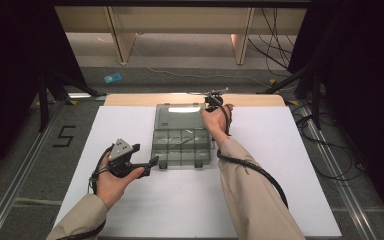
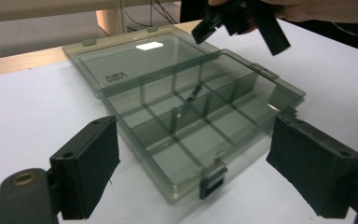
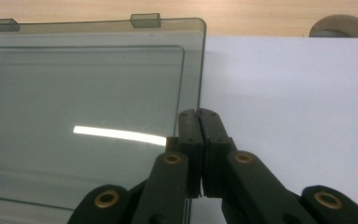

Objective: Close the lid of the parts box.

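Observation:
A smoky clear compartment box (image 1: 181,147) lies open on the white table (image 1: 280,165), its lid (image 1: 179,116) folded back flat. In the right gripper view my right gripper (image 3: 199,114) is shut, jaws pressed together at the lid's right edge (image 3: 200,70); whether the thin rim is pinched I cannot tell. From above, the right gripper (image 1: 210,104) points down at the lid's far right corner. My left gripper (image 1: 145,155) hovers open by the box's front left corner. In its own view the left gripper (image 2: 191,172) frames the box (image 2: 186,121) and its front latch (image 2: 212,179), with nothing gripped.
A small dark piece (image 2: 193,92) lies in one middle compartment. The other gripper (image 2: 240,21) hangs over the box's far side in the left gripper view. A wooden strip (image 1: 130,99) borders the table's back. Cables (image 1: 330,150) trail on the floor at right.

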Motion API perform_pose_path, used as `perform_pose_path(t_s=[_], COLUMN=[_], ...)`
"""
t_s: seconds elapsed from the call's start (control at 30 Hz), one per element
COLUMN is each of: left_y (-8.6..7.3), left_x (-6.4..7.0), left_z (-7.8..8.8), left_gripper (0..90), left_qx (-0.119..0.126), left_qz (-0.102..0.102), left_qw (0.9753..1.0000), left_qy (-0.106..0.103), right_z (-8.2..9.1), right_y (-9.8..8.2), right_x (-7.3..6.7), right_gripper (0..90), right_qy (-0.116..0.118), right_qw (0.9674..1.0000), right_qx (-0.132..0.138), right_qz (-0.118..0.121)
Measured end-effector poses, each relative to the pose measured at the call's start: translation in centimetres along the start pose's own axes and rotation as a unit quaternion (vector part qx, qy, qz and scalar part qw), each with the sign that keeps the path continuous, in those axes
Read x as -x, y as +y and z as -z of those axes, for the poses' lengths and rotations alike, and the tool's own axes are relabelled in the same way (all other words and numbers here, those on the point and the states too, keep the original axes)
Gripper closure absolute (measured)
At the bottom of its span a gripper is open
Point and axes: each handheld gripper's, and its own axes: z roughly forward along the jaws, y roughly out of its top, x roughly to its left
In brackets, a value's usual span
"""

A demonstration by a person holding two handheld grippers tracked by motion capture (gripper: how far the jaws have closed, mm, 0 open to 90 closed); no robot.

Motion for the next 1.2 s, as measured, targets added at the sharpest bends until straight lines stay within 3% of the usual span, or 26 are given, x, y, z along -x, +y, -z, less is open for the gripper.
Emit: perform_pose_path(t_s=[0.13,0.2,0.23,0.27,0.3,0.37,0.47,0.5,0.53,0.57,0.6,0.67,0.7,0.73,0.8,0.83,0.87,0.9,1.0,1.1,1.2], left_y=[1.1,1.9,2.4,2.7,3.3,4.2,5.1,5.4,5.7,5.9,6.1,6.4,6.6,6.7,6.8,6.8,6.9,6.7,6.6,6.7,6.8], left_x=[-1.6,-2.8,-3.3,-3.7,-4.4,-4.9,-5.8,-6.1,-6.4,-6.8,-6.9,-7.4,-7.5,-7.7,-8.2,-8.5,-8.7,-8.9,-9.2,-9.3,-9.2], left_z=[-0.5,-1.1,-1.5,-1.7,-2.3,-3.3,-5.0,-5.6,-6.5,-7.1,-7.6,-9.2,-9.7,-10.3,-11.4,-11.9,-12.2,-12.7,-13.5,-14.0,-14.5], left_gripper=[19.5,23.6,26.0,28.3,30.2,35.9,43.1,45.3,47.5,49.3,50.8,53.0,54.6,56.2,58.4,59.9,61.6,62.7,65.9,68.4,69.8], left_qx=[-0.01,-0.013,-0.017,-0.016,-0.01,-0.022,-0.037,-0.044,-0.058,-0.077,-0.084,-0.104,-0.112,-0.12,-0.141,-0.148,-0.153,-0.154,-0.162,-0.165,-0.172], left_qz=[0.006,0.017,0.035,0.035,0.013,0.054,0.077,0.081,0.085,0.085,0.09,0.105,0.105,0.105,0.124,0.132,0.139,0.16,0.184,0.195,0.202], left_qw=[0.9996,0.9991,0.9983,0.9981,0.9987,0.9967,0.9946,0.9938,0.9923,0.9911,0.99,0.9866,0.9855,0.9843,0.979,0.9763,0.9744,0.9708,0.9643,0.9618,0.9597], left_qy=[0.026,0.036,0.042,0.047,0.049,0.056,0.059,0.063,0.069,0.069,0.069,0.069,0.072,0.076,0.079,0.088,0.089,0.091,0.1,0.099,0.093], right_z=[0.1,0.2,0.3,0.3,0.4,0.4,0.4,0.4,0.4,0.3,0.5,0.5,0.7,0.7,0.8,1.0,0.9,1.0,1.2,1.1,1.3], right_y=[-0.3,-0.4,-0.4,-0.4,-0.4,-0.4,-0.5,-0.6,-0.7,-0.7,-0.8,-0.9,-1.0,-1.0,-1.1,-1.1,-1.3,-1.3,-1.3,-1.4,-1.4], right_x=[-0.2,-0.3,-0.4,-0.4,-0.5,-0.4,-0.3,-0.4,0.1,0.2,0.0,0.3,0.1,0.2,0.4,0.3,0.3,0.3,0.5,0.8,0.8], right_gripper=[89.8,90.0,90.0,90.0,90.0,90.0,90.0,90.0,90.0,90.0,90.0,90.0,90.0,90.0,90.0,90.0,90.0,90.0,90.0,90.0,90.0], right_qy=[0.005,0.003,0.004,0.001,0.005,0.002,0.003,0.007,-0.002,0.002,0.003,0.003,0.001,0.001,0.002,0.006,0.003,0.006,0.007,0.006,0.011], right_qw=[0.9999,0.9997,0.9997,0.9996,0.9996,0.9994,0.999,0.9991,0.9984,0.9977,0.9984,0.9973,0.9978,0.9976,0.9969,0.9978,0.9971,0.9974,0.9968,0.9953,0.996], right_qx=[0.014,0.021,0.023,0.028,0.028,0.034,0.042,0.042,0.044,0.053,0.048,0.057,0.057,0.06,0.066,0.059,0.069,0.067,0.073,0.083,0.081], right_qz=[-0.008,-0.008,-0.009,-0.005,-0.009,0.007,0.015,0.003,0.035,0.043,0.03,0.045,0.032,0.035,0.042,0.028,0.031,0.026,0.033,0.048,0.037])
